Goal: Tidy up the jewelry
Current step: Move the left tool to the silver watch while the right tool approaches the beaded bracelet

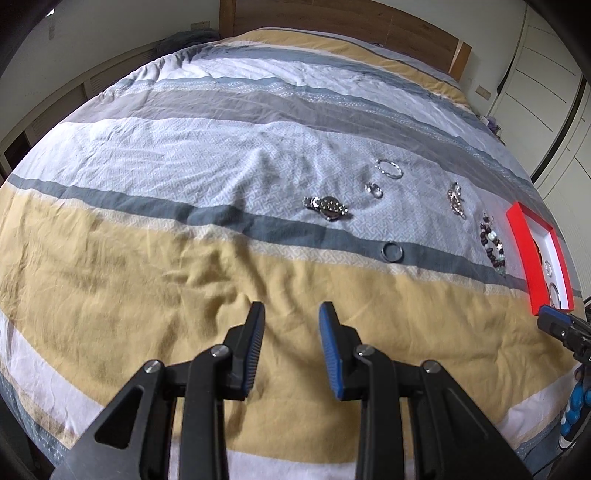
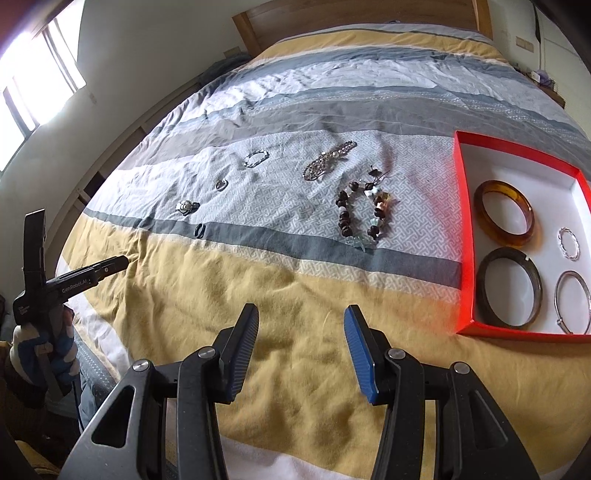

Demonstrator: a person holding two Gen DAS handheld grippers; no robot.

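Jewelry lies on a striped bedspread. In the left wrist view I see a watch [image 1: 327, 207], a dark ring [image 1: 392, 252], a small ring [image 1: 373, 189], a silver bracelet [image 1: 389, 168], a chain bracelet [image 1: 456, 199] and a beaded bracelet [image 1: 493, 245]. A red box [image 2: 466, 236] at the right holds an amber bangle [image 2: 505, 213], a dark bangle [image 2: 509, 288] and two silver bangles [image 2: 573, 301]. The beaded bracelet [image 2: 364, 218] lies left of the box. My left gripper [image 1: 291, 314] is open and empty above the yellow stripe. My right gripper [image 2: 301, 319] is open and empty.
The wooden headboard [image 1: 332, 22] stands at the far end. A window [image 2: 33, 74] is at the left wall and white wardrobe doors [image 1: 546, 92] at the right. The left gripper [image 2: 110, 266] shows in the right wrist view, held by a gloved hand [image 2: 44, 350].
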